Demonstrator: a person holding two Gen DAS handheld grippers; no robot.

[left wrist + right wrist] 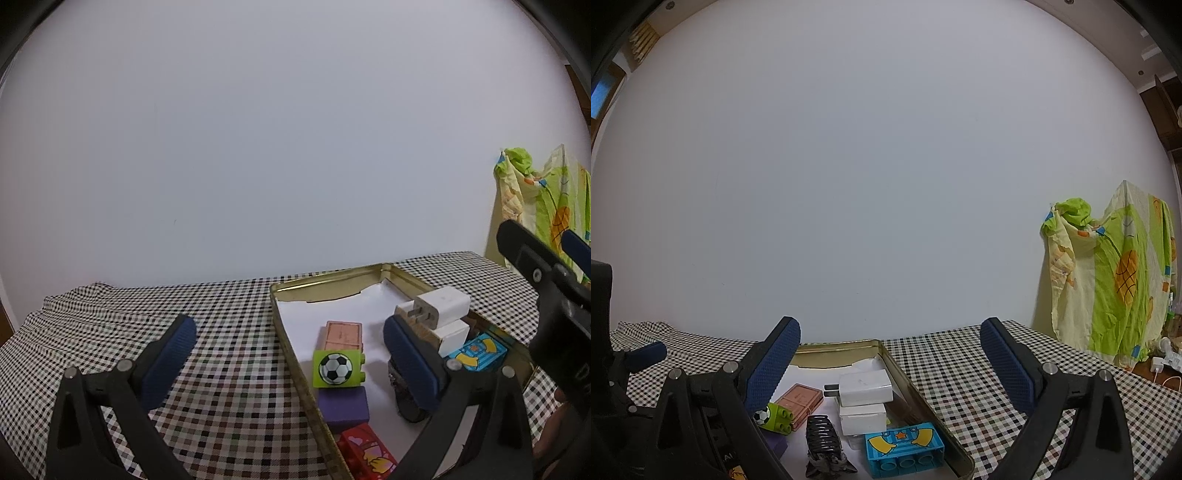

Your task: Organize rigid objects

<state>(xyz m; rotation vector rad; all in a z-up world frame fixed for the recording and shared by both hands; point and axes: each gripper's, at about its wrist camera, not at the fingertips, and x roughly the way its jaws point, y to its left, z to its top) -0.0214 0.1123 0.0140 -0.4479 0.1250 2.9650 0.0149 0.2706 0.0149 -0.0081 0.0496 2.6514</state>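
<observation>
A gold metal tin (295, 286) (908, 380) lined with white paper sits on the checked tablecloth (229, 332). It holds a green soccer-ball brick (338, 367) (774, 417), a pink block (343, 336) (799, 400), a purple block (343, 404), a red brick (365, 448), white chargers (443, 308) (862, 387), a blue brick (476, 352) (905, 448) and a dark hair claw (822, 437). My left gripper (288, 354) is open, straddling the tin's left wall. My right gripper (890, 363) is open above the tin's far end.
A plain white wall stands behind the table. A green and yellow patterned cloth (1108, 277) (543, 195) hangs at the right past the table edge. The right gripper's body (546, 280) shows at the right in the left wrist view.
</observation>
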